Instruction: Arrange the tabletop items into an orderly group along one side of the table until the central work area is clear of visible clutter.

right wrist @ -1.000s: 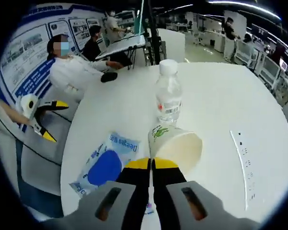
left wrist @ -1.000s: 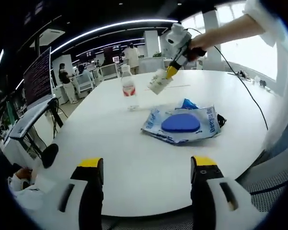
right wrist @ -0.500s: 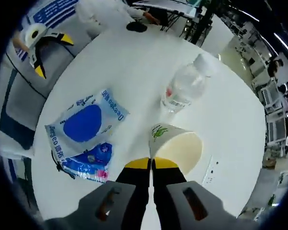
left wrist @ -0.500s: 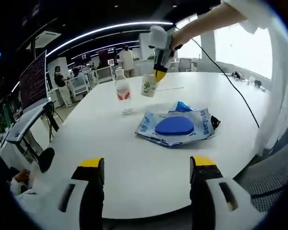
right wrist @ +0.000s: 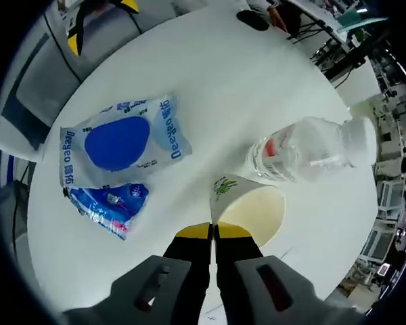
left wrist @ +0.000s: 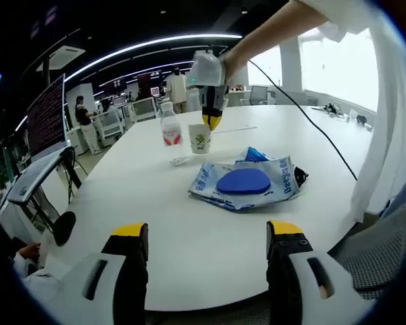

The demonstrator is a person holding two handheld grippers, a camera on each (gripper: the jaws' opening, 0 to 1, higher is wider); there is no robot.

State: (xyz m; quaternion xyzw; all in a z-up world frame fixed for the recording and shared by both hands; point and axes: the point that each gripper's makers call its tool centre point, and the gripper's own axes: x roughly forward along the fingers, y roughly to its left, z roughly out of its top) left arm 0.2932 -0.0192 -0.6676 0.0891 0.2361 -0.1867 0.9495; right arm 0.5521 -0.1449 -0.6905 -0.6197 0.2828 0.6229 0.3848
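Right gripper [right wrist: 213, 231] jaws pressed together on the rim of the paper cup [right wrist: 247, 204], yellow tips pinching the near wall, cup mouth open toward the camera in the right gripper view. In the left gripper view the same right gripper [left wrist: 212, 122] comes down from above onto the cup [left wrist: 199, 138], which stands upright on the white table [left wrist: 210, 230]; a person's hand [left wrist: 227, 66] grips the tool body, a black cable trailing off it. Whether the cup base fully touches the table cannot be told. Water bottle [right wrist: 304, 149], clear with a red-and-white label, sits just beside the cup, apart from it by a narrow gap; in the left gripper view the bottle [left wrist: 170, 133] is upright just left of the cup. Large white-and-blue packet [right wrist: 118, 143] lies flat on the table near the cup, on the side away from the bottle; a smaller blue packet [right wrist: 111, 203] touches its edge, partly tucked under it. In the left gripper view the large packet [left wrist: 247, 183] lies nearer the camera than the cup. Left gripper [left wrist: 206, 233] jaws spread wide, holding nothing, hovering over the near table edge, well apart from the cup. People and desks in the background behind the cup.
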